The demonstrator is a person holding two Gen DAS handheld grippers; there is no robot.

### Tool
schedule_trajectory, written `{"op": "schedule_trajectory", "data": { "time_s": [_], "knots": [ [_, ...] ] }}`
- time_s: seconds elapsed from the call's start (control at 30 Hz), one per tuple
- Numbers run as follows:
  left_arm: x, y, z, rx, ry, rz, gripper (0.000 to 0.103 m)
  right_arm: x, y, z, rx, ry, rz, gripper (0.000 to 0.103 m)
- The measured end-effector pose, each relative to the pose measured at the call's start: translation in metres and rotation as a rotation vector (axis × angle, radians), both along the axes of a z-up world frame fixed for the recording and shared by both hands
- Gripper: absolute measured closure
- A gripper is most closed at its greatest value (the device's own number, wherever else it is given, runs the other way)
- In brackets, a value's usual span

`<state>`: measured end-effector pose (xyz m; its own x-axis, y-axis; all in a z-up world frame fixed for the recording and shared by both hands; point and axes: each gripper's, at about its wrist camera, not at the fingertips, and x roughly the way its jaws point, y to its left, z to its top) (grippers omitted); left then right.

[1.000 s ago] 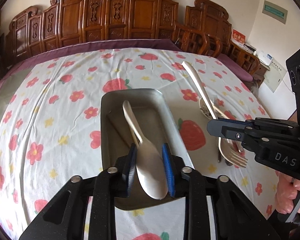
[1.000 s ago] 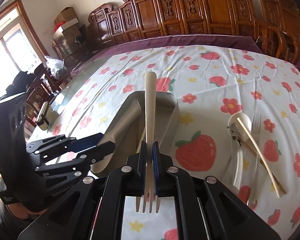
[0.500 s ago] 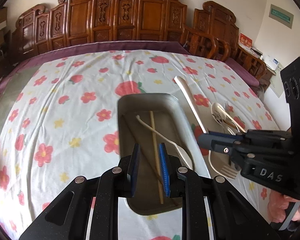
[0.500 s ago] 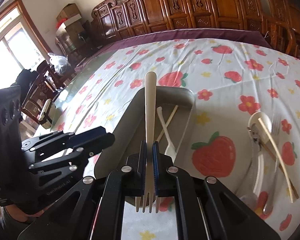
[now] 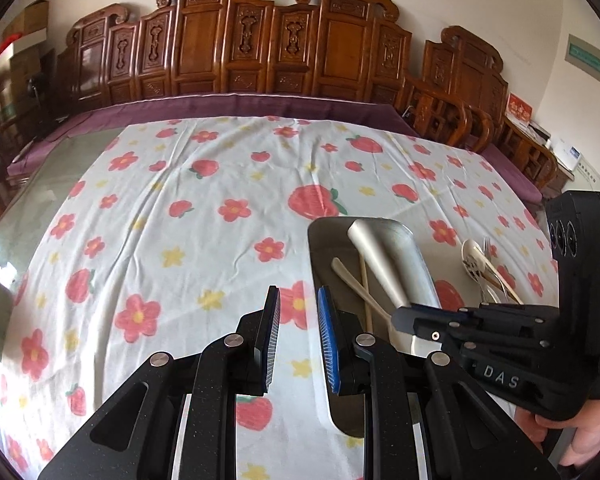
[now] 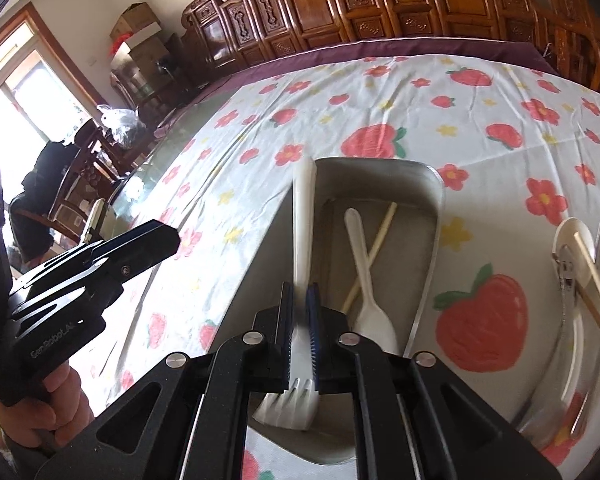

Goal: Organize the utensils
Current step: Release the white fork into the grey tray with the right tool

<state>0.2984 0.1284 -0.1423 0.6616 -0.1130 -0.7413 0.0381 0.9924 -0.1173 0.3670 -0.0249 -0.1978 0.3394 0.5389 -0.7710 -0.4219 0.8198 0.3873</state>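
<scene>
A grey metal tray (image 6: 430, 240) (image 5: 418, 258) lies on the flowered tablecloth, holding a white spoon (image 6: 362, 268) and a wooden chopstick (image 6: 374, 250). My right gripper (image 6: 300, 316) is shut on a white plastic fork (image 6: 304, 220), tines toward the camera, above the tray's left part; it also shows in the left wrist view (image 5: 410, 318). My left gripper (image 5: 298, 330) is open and empty, over the cloth just left of the tray.
To the right of the tray lies a pile of utensils (image 6: 576, 264) (image 5: 486, 268): a white spoon, a metal fork, chopsticks. Carved wooden chairs (image 5: 260, 52) line the table's far edge. A glass table edge (image 6: 148, 168) shows at left.
My left gripper let go of the white spoon into the tray and moved left off the tray. My right gripper brought the fork lower over the tray.
</scene>
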Motion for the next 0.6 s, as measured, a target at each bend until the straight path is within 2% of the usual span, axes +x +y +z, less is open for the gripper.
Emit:
{"op": "schedule_trajectory", "data": {
  "time_s": [0.27,0.6],
  "knots": [
    [-0.002,-0.004,0.004,0.002,-0.011,-0.012,0.085,-0.011,-0.002,0.011,-0.022,-0.043,0.033,0.092],
    [-0.011,-0.022,0.010,0.008,-0.031,-0.065,0.085,-0.033,-0.057,0.031,-0.090,-0.112,0.004,0.092]
  ]
}}
